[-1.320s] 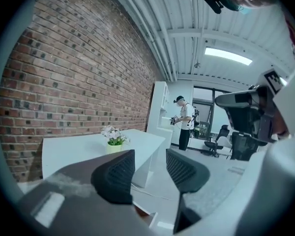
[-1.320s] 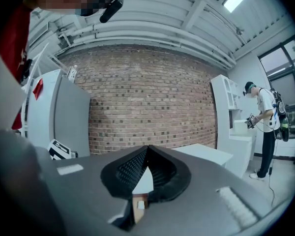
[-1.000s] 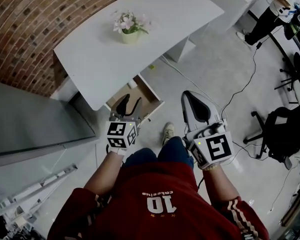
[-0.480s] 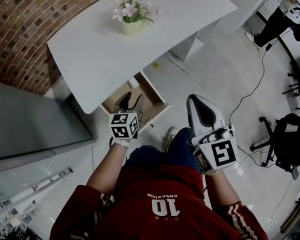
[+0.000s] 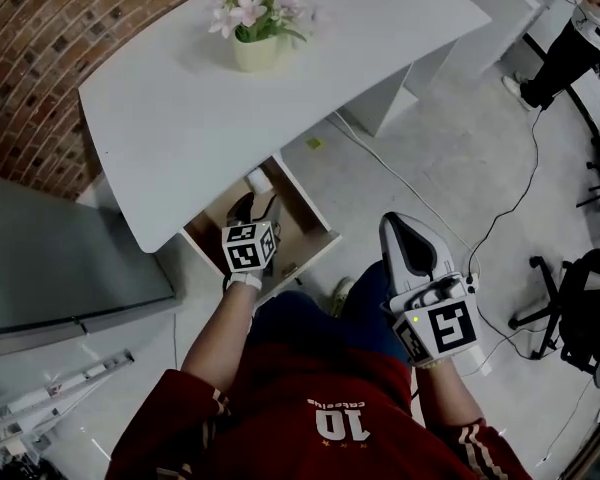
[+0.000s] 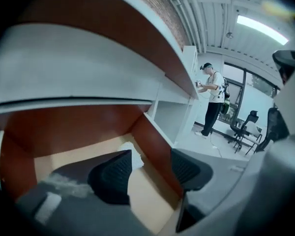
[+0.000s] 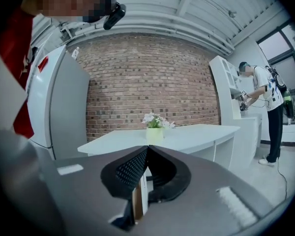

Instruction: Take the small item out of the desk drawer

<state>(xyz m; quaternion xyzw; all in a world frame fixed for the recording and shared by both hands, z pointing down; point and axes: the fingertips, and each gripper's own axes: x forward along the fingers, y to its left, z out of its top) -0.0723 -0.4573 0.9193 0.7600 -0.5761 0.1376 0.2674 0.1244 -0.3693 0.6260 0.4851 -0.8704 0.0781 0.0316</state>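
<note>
The desk drawer stands pulled out under the white desk top, its wooden bottom showing. A small white item lies at the drawer's back end, and in the left gripper view this white item shows just beyond the left jaw's tip. My left gripper reaches down into the drawer; its jaws are opening and nothing is pressed between them. My right gripper hangs over the floor beside the person's knee, its jaws shut on nothing.
A flower pot stands on the desk top, also ahead in the right gripper view as a pot. A grey cabinet flanks the desk on the left. Cables cross the floor, office chairs stand at right, and another person works beyond.
The left gripper has moved forward and down into the drawer, and its jaws have spread wider. The head view has shifted closer to the desk. The right gripper stays shut beside the knee.
</note>
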